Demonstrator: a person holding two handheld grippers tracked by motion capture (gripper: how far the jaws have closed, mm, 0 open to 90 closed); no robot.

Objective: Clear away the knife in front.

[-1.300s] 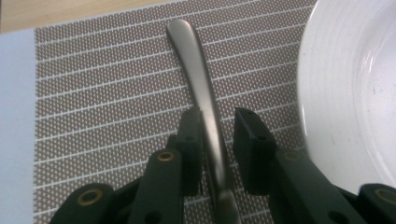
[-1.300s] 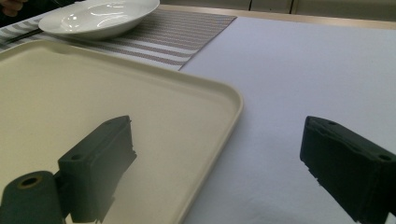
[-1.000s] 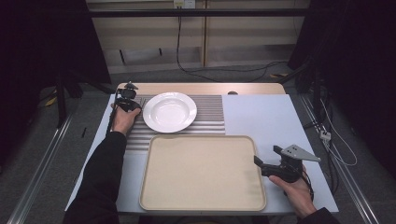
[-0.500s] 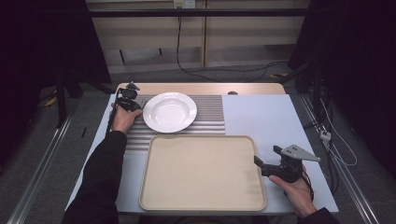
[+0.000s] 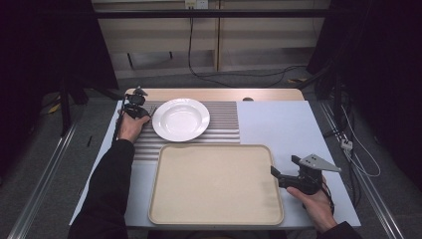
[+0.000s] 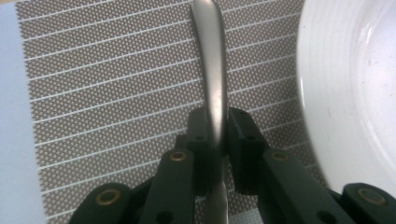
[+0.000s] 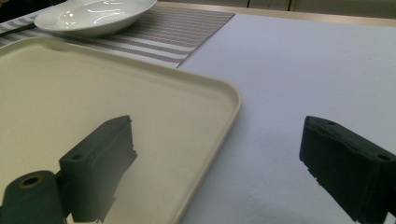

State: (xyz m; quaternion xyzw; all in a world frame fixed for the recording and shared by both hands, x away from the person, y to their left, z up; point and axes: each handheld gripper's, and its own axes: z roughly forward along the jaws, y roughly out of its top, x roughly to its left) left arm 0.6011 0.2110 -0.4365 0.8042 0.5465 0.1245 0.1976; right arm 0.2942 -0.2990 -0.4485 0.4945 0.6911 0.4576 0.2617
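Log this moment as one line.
left gripper: shut on utensil handle, beside plate | right gripper: open at tray edge | tray: bare

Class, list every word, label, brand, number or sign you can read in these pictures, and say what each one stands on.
None can be read. The plate, tray, striped mat, the metal handle in the left claw and the right claw bear no visible writing.

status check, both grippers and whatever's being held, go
Left gripper shut on metal utensil handle, over striped mat beside white plate. Right gripper open, straddling beige tray's right rim. Nothing in the way.
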